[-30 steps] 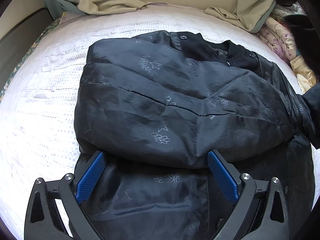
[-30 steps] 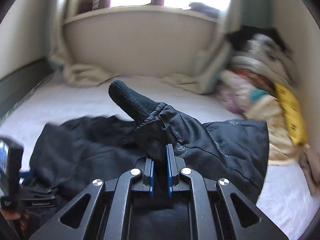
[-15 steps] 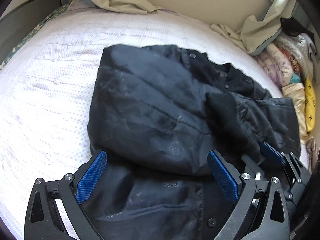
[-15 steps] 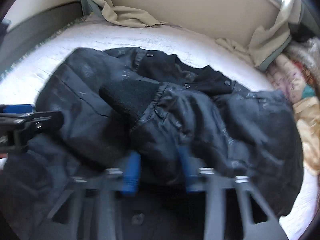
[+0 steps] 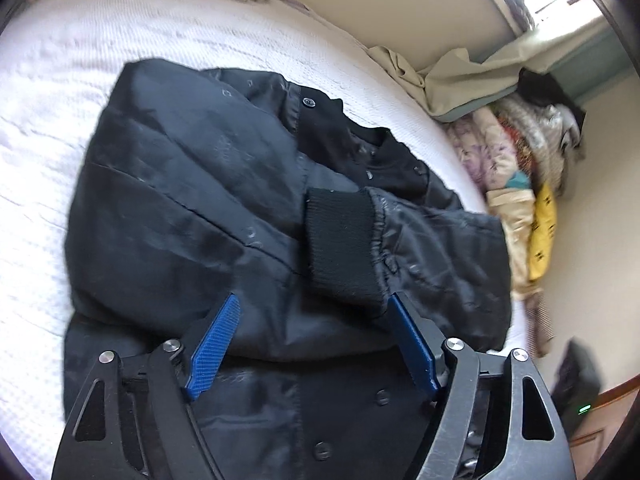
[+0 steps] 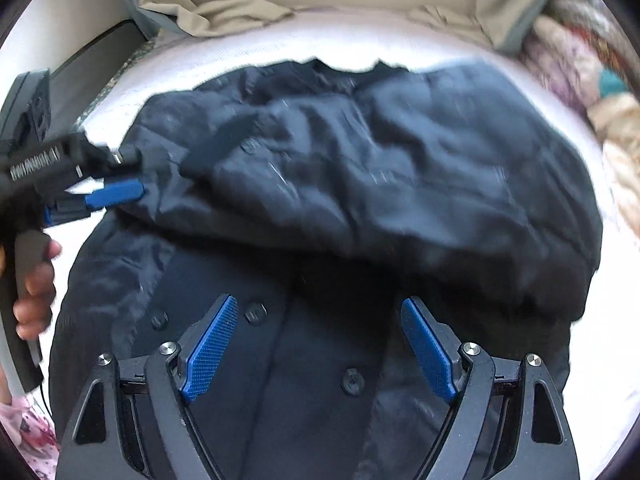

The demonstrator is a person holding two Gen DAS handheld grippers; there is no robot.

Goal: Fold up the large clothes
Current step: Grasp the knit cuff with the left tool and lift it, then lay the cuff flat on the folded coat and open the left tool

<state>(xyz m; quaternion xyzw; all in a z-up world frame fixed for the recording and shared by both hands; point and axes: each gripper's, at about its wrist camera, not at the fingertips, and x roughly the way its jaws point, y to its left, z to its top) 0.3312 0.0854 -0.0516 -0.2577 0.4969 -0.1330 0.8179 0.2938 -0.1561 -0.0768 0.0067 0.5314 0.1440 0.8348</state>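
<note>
A black snap-button jacket (image 5: 192, 208) lies spread on a white textured bed cover (image 5: 60, 92), collar toward the far wall and hem toward the cameras. Both sleeves are folded across the chest: in the left wrist view the right sleeve's ribbed knit cuff (image 5: 344, 244) rests on top of the other sleeve, near the middle of the garment, with the shiny sleeve fabric trailing off to the right.

The left gripper (image 5: 316, 340) hovers over the lower part of the jacket with its blue-padded fingers spread wide, nothing between them; the folded sleeve edge lies just beyond the fingertips. The right wrist view also catches this gripper (image 6: 116, 192) from the side at the jacket's left edge, its handle wrapped by the person's left hand (image 6: 34, 280) (whether the tip touches the fabric there cannot be told through the blur).

The right gripper (image 6: 320, 340) is likewise parted wide and holds nothing. It sits above the front placket, where a row of dark snap buttons (image 6: 352, 380) runs down the jacket's front below the folded sleeves.

Crumpled beige fabric (image 5: 452, 76) is bunched along the far wall at the head of the bed, and a stack of patterned clothes (image 5: 520, 184) sits off the bed's right side.
</note>
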